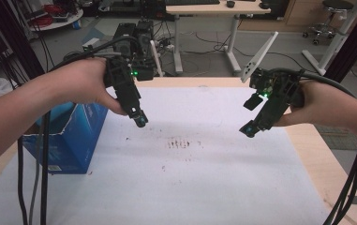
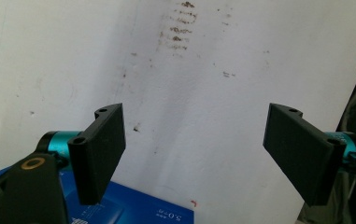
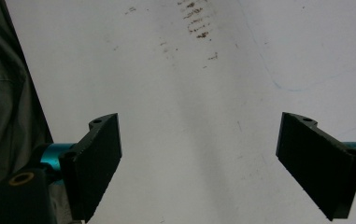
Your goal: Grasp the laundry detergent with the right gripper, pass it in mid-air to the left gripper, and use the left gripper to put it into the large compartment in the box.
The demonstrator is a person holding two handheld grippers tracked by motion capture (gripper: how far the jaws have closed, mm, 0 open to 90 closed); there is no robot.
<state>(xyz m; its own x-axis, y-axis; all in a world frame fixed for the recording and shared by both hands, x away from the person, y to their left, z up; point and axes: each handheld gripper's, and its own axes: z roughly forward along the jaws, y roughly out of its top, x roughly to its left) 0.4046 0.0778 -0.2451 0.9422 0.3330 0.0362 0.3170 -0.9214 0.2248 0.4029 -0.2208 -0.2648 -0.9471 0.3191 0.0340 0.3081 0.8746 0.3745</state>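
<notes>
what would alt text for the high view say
A person's two hands each hold a hand-held gripper above a white sheet covering a wooden table, the left hand-held gripper and right hand-held gripper both angled down toward a patch of brown marks at the sheet's middle. A torn blue box stands at the table's left edge.

We found the white sheet (image 1: 204,178) bare and flat between the left gripper (image 1: 139,119) and right gripper (image 1: 250,129), both spread wide above it. A blue box (image 1: 73,136) blocked the sheet's left edge.
</notes>
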